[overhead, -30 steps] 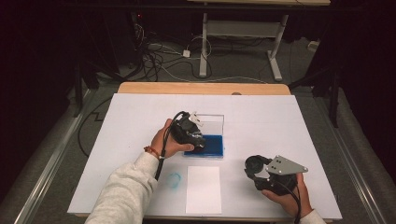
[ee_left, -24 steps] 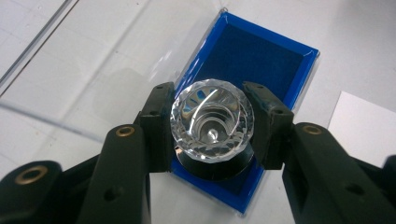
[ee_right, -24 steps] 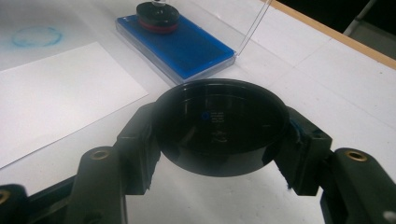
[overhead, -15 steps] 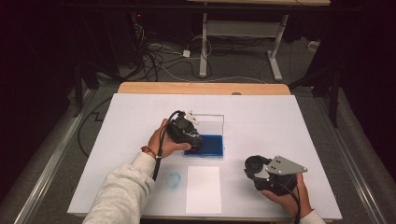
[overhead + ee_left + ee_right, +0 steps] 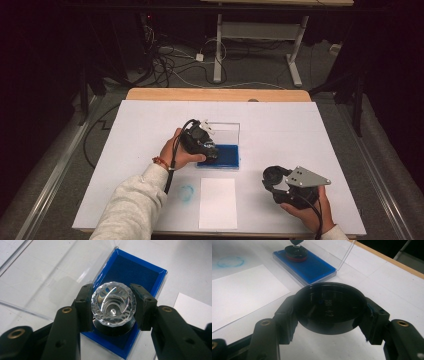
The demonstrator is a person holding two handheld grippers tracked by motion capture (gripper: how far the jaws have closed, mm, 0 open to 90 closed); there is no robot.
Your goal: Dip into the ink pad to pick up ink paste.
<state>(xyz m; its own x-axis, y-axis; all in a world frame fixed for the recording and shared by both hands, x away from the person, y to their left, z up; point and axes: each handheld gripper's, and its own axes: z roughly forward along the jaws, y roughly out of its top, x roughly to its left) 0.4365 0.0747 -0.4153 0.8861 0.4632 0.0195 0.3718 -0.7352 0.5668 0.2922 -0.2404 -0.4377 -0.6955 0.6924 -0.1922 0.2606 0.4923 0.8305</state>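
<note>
Up close, the left tongs [image 5: 111,307] squeeze a clear stamp [image 5: 113,305] standing on the blue pad [image 5: 140,272]. The right tongs [image 5: 329,315] hold a black lid [image 5: 329,311] above the table [image 5: 150,125].

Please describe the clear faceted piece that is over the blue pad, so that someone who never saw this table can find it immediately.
On the white table, find the blue ink pad in its open clear case near the middle. Above its near end, the left hand-held gripper is shut on the stamp. Its round, cut-glass knob sparkles like crystal, unlike the plain black cap in the right hand-held gripper.
</note>
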